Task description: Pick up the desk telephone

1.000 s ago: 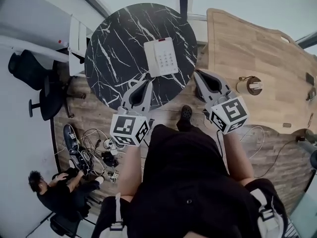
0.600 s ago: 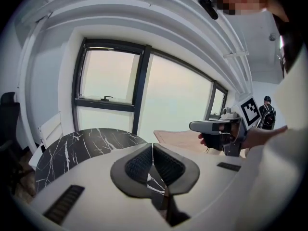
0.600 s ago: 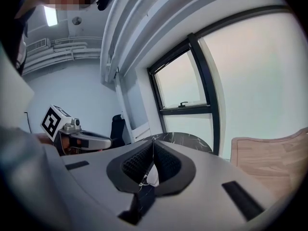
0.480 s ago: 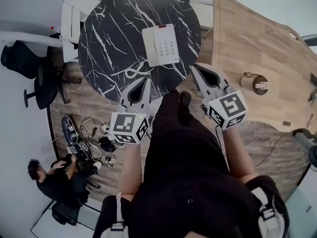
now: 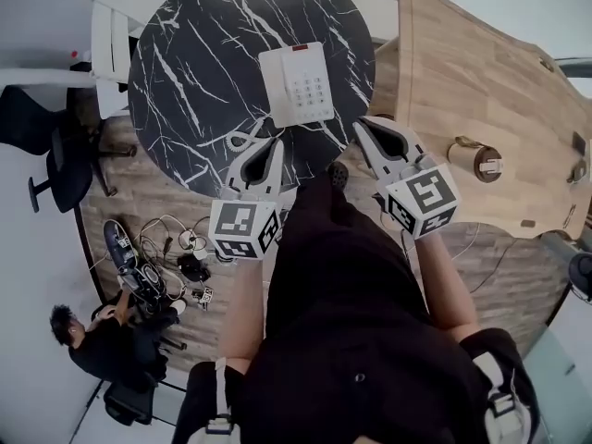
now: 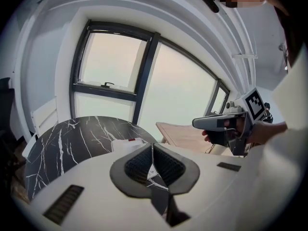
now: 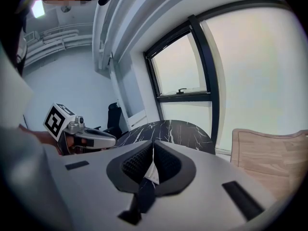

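Lowered nearer the phone (image 5: 296, 84) since a sec ago, L gripper (image 5: 275, 146) & R gripper (image 5: 362, 127) are held shut, empty; approach is underway, jaws must be opened next.

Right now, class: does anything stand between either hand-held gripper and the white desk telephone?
Nothing visible. Bare round black marble table separates the white desk telephone from the left hand-held gripper and right hand-held gripper; the white coiled cord lies beside the left one.
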Demonstrator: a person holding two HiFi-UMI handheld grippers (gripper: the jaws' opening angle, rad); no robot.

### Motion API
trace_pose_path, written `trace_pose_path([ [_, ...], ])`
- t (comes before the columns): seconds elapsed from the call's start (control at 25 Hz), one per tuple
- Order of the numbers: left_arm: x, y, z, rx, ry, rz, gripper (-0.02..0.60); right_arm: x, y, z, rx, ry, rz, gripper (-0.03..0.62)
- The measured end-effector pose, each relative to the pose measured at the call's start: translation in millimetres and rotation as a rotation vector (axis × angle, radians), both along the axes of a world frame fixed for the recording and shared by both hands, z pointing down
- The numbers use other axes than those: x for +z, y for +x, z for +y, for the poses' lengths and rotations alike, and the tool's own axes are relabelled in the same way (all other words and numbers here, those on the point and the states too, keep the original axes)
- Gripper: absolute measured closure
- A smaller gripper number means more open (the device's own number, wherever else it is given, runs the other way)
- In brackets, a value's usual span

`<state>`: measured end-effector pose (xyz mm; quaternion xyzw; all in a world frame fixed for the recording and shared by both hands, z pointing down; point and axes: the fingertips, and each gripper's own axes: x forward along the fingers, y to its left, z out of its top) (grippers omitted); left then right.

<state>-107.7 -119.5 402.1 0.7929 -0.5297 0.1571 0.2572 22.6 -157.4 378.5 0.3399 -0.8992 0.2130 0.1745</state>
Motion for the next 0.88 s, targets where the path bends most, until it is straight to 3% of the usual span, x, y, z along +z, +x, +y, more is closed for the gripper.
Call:
trace_pose_path([
  [0.48,34.2,-30.6,-37.5,0.046,-0.003,0.035,0.561,39.7,-25.1,-27.7,0.039,-0.052,0.124,0.562],
  [0.88,71.5,-37.7,-54.9,0.108,-0.071,0.084,0.560,85.4,-31.7,-37.2,0.036,-0.109,0.243,0.562],
])
